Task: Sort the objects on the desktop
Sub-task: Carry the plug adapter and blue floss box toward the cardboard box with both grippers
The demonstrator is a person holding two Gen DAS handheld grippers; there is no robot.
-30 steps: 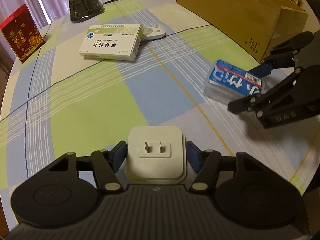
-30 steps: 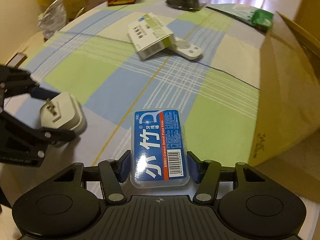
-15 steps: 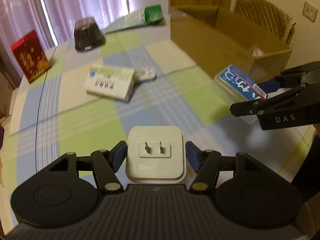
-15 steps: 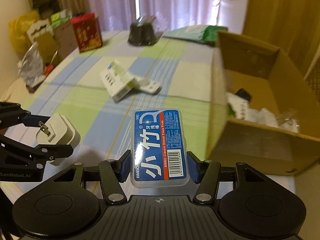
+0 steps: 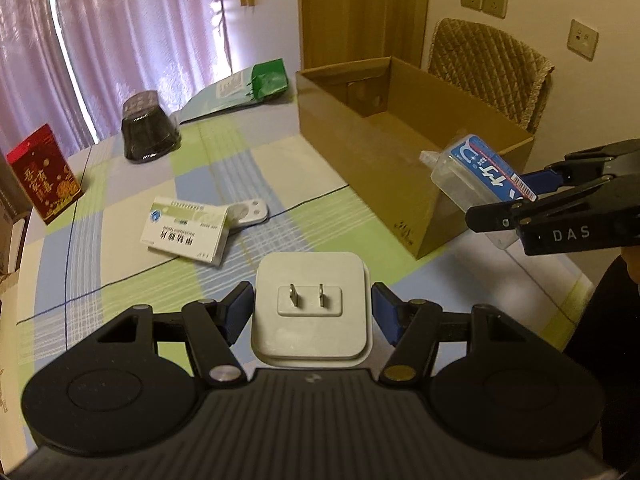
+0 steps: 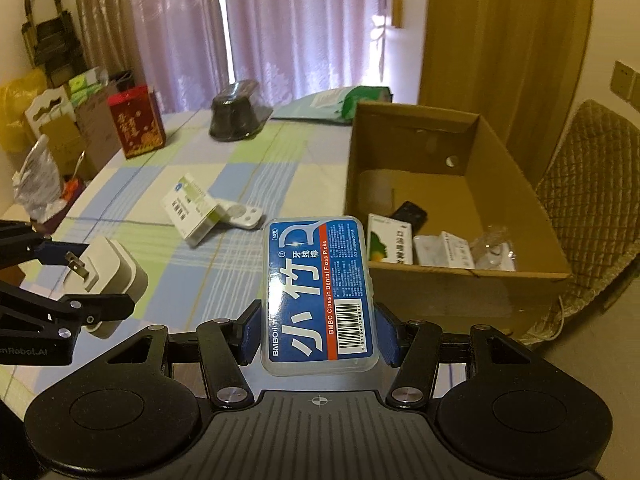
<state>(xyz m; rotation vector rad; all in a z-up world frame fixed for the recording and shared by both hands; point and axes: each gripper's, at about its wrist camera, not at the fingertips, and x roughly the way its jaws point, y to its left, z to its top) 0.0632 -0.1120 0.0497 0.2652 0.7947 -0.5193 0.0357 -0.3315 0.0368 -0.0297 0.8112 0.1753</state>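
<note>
Now | left gripper (image 5: 312,312) clamped on white plug (image 5: 311,307), held above table's (image 5: 120,264) near edge | right gripper (image 6: 318,334) clamped on floss box (image 6: 319,294) (blue label up), raised beside cardboard box's (image 6: 456,280) near corner | medicine box (image 5: 186,230) mid-table

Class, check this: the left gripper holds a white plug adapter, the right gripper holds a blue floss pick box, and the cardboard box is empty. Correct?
Not quite. The right wrist view shows the cardboard box already holds several items. The rest stands.
</note>
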